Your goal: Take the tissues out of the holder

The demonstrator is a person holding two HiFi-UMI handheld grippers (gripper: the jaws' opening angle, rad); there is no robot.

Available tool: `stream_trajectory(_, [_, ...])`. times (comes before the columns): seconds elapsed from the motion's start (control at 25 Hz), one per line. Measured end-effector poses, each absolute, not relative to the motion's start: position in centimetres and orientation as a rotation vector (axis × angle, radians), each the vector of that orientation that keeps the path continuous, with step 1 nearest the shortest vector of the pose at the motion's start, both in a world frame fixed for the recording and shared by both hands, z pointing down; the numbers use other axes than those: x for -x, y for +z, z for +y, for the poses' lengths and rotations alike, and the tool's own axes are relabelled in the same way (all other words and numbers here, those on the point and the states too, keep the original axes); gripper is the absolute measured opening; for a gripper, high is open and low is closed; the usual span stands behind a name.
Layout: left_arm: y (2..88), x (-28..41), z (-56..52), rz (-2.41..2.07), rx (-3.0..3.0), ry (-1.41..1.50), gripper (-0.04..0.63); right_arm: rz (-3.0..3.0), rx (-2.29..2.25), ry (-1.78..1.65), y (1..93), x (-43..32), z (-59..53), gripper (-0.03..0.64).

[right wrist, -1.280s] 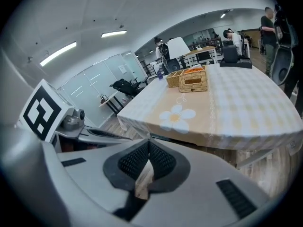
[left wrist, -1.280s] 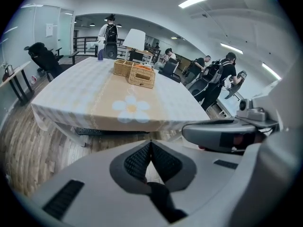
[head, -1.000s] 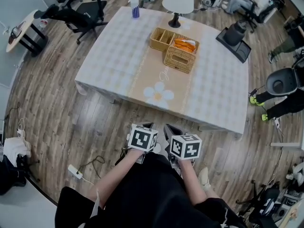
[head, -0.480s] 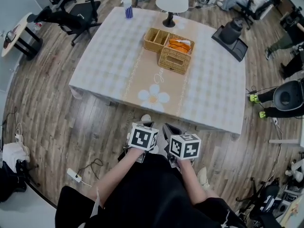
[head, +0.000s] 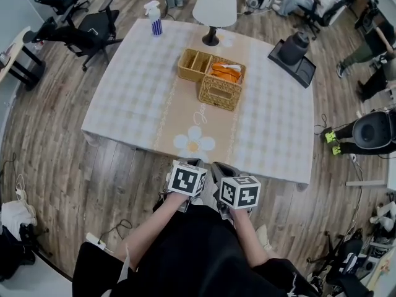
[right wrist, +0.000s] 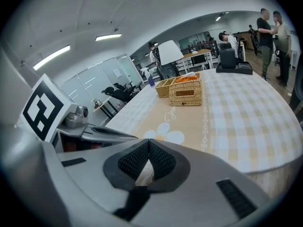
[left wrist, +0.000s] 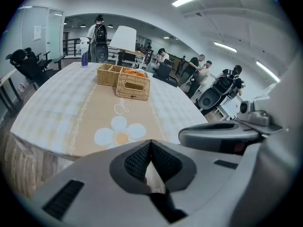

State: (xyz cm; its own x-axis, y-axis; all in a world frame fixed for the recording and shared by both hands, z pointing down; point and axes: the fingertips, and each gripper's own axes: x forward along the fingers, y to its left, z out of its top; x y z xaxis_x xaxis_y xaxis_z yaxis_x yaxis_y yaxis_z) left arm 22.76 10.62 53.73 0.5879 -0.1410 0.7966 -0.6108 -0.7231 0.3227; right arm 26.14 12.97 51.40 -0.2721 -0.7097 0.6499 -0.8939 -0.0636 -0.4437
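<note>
Wicker tissue holder (head: pixel 219 91): rectangular woven box with a dark oval slot in its lid, standing mid-table on the runner; the tissues cannot be made out.
Divided tray (head: pixel 193 64): same straw weave, just behind the holder; something orange (head: pixel 226 73) fills one compartment.
Tablecloth (head: pixel 127 98): pale check, softly draped; the beige runner (head: pixel 204 119) carries a white daisy print.
Left gripper (left wrist: pixel 150 143): smooth grey shell, ribbed black pads pressed tip to tip with nothing between them; short of the table's near edge, well apart from the holder.
Right gripper (right wrist: pixel 149 142): same build, jaws closed and empty, beside the left.
Lamp (head: pixel 215 5): white conical shade, dark round base.
</note>
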Motion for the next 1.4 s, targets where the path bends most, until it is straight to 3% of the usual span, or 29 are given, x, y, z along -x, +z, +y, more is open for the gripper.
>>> stream_trajectory(1.2, [54.6, -25.9, -2.6, -0.562, -2.213, 1.036, -0.002, -1.98, -1.732, 1.137, 51.3, -31.2, -0.2, 0.017])
stream_trajectory(1.4, [54.7, -26.2, -4.4, -0.553, -2.2, 1.03, -0.002, -1.985, -1.728, 1.092, 50.9, -32.5, -2.9, 0.092])
